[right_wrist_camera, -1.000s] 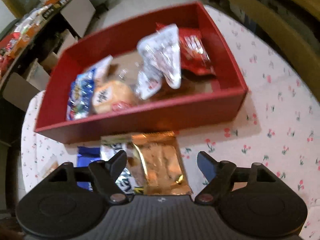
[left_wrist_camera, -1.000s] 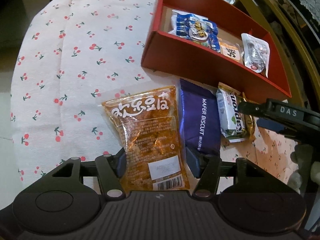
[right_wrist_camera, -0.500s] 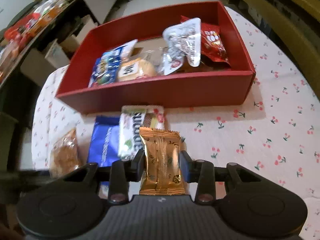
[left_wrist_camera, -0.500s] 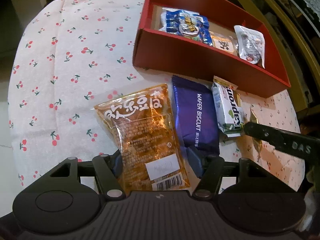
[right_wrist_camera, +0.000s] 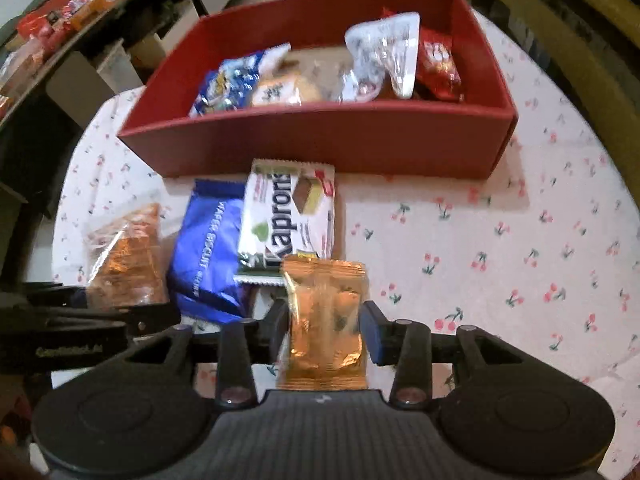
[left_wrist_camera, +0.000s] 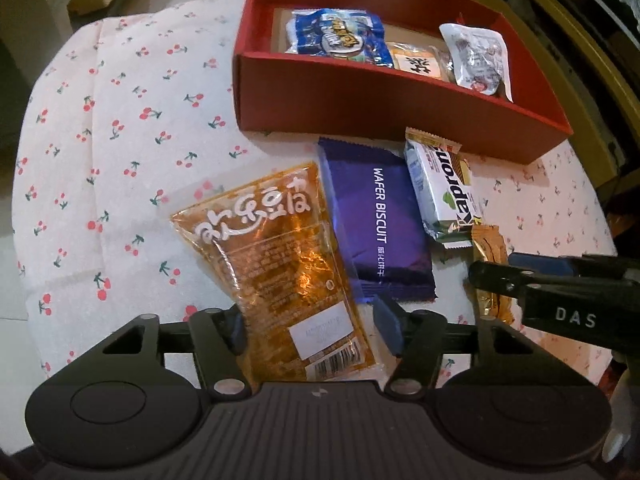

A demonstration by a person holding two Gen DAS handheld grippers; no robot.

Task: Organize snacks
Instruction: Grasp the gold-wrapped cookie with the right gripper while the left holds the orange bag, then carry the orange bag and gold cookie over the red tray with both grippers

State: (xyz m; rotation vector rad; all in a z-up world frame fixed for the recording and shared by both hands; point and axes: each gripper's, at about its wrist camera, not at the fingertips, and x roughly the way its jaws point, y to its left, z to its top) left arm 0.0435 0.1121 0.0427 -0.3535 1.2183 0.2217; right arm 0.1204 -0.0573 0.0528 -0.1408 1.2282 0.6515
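My left gripper (left_wrist_camera: 310, 326) points down with its jaws apart, straddling the lower end of the orange snack bag (left_wrist_camera: 272, 264). One pad sits at the bag's edge and the other stands clear of it, so nothing is clamped. The bag lies flat on the cherry-print cloth (left_wrist_camera: 120, 140).

My right gripper (right_wrist_camera: 324, 322) has the gold packet (right_wrist_camera: 324, 308) between its jaws. They have just been easing open a little, yet both pads look to be against the packet's sides, so I count it as gripped.

Beyond the gold packet lies the white Kapron wafer pack (left_wrist_camera: 440, 196), its edge overlapping the purple wafer biscuit packet (left_wrist_camera: 376, 224), which lies just beside the orange bag.

Past these three stands the red box (left_wrist_camera: 360, 92), close to their far ends. Inside it are a blue packet (left_wrist_camera: 340, 36), a round cake in clear wrap (left_wrist_camera: 420, 64), a silvery pouch (left_wrist_camera: 480, 60) leaning upright, and a red pack (right_wrist_camera: 438, 64) at the far end.
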